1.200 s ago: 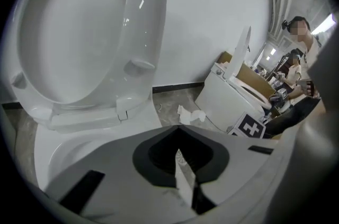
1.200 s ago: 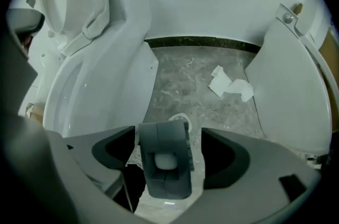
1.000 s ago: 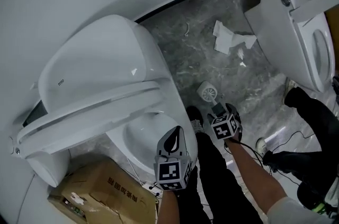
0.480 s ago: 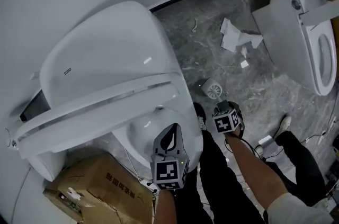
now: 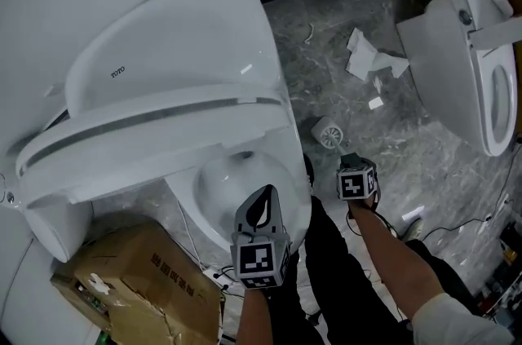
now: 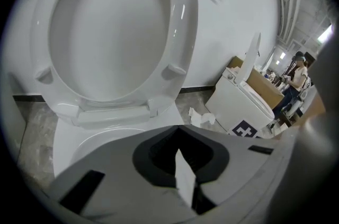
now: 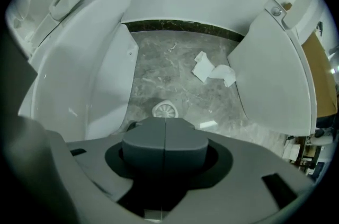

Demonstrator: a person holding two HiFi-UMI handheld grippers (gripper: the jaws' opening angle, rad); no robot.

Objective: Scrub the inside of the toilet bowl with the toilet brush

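Evidently the pick-up comes first: the toilet brush shows only as a small round white piece with spokes. It stands on the floor just right of the toilet and just far of the right gripper, which points down at it. That gripper's jaws have just been closing and now meet along 1 thin seam, with nothing visible between the grey pads; no handle can be made out. Scrubbing has not begun. The next move probably calls for a firm hold on the brush's handle, then a carry left over the rim into the toilet bowl. The bowl is a smooth, glossy white oval, with its seat and lid raised on the far side. At its near rim the left gripper hovers, jaws drawn nearly together around a thin white sliver that cannot be identified. Around them the floor is grey veined stone, matte and streaked. Crumpled white paper lies far right, a 2nd toilet stands at the right edge, and a creased brown cardboard box sits near left.
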